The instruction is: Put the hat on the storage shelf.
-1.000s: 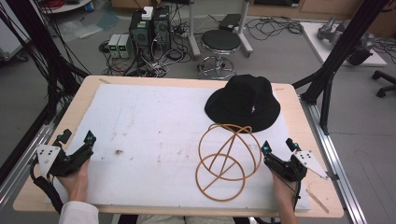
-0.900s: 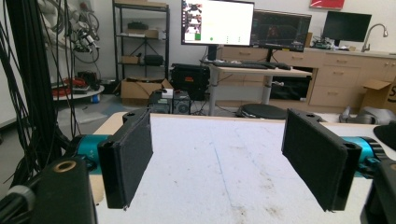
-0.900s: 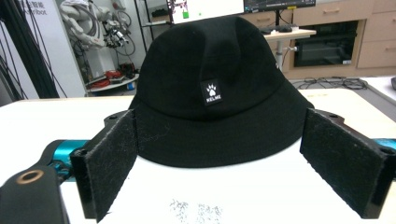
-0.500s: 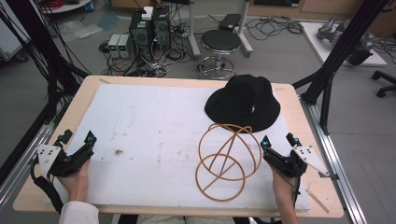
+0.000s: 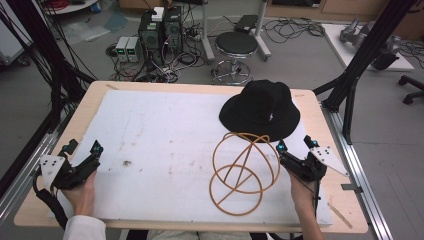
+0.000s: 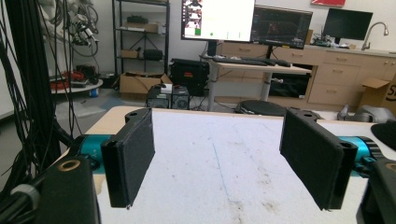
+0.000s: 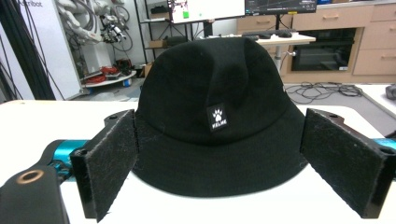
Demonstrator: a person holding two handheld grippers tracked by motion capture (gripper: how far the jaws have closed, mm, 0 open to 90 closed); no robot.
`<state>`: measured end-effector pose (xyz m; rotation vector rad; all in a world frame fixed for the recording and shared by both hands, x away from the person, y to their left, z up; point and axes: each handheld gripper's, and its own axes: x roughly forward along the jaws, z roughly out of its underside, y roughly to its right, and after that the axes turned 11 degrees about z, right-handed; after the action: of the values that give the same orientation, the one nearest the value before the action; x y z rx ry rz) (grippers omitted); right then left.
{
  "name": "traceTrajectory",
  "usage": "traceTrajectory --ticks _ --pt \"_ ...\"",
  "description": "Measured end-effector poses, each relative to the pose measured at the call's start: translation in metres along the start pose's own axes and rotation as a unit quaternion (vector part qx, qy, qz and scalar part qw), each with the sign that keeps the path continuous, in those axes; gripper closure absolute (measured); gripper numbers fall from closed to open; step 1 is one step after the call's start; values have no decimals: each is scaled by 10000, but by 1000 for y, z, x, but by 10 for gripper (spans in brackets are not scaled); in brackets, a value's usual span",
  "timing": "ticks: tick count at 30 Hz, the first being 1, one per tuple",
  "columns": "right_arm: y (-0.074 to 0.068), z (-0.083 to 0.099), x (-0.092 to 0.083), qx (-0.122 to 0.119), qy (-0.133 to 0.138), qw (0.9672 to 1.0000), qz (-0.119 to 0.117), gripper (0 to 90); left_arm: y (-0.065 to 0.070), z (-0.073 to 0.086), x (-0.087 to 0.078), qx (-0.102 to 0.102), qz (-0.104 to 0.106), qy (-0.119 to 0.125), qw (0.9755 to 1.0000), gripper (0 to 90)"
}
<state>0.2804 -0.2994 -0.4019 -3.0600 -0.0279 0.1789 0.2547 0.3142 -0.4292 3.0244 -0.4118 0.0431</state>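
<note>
Facing a black hat (image 7: 212,123) on the bench (image 5: 165,150), the right claw (image 5: 296,150) is spread wide; the left claw (image 5: 82,148) is spread too, well apart from an orange hoop (image 5: 242,172).

Right hand-held gripper (image 5: 292,149) sits a touch farther forward than one second ago, nearer the black hat (image 5: 261,109). Left hand-held gripper (image 5: 82,147) edges slightly toward the table's left side.

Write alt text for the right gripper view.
A black bucket hat with a small white paw logo patch sits on the white table cover, framed between the open right gripper's two black jaws.
</note>
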Motion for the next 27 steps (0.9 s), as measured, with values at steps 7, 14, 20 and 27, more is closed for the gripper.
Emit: traceTrajectory --ticks 7,14,20,27 --pt "2 -3 18 93 -1 9999 95 108 2 0 1 44 24 -37 10000 264" --pt "-5 -12 33 -48 -42 9998 190 108 3 0 2 49 64 -23 10000 264" --pt "-15 -20 52 -207 -98 9993 281 108 1 0 2 86 13 -32 10000 264" --pt "-25 -24 71 -270 -141 9987 409 108 -1 0 2 53 0 -13 10000 264"
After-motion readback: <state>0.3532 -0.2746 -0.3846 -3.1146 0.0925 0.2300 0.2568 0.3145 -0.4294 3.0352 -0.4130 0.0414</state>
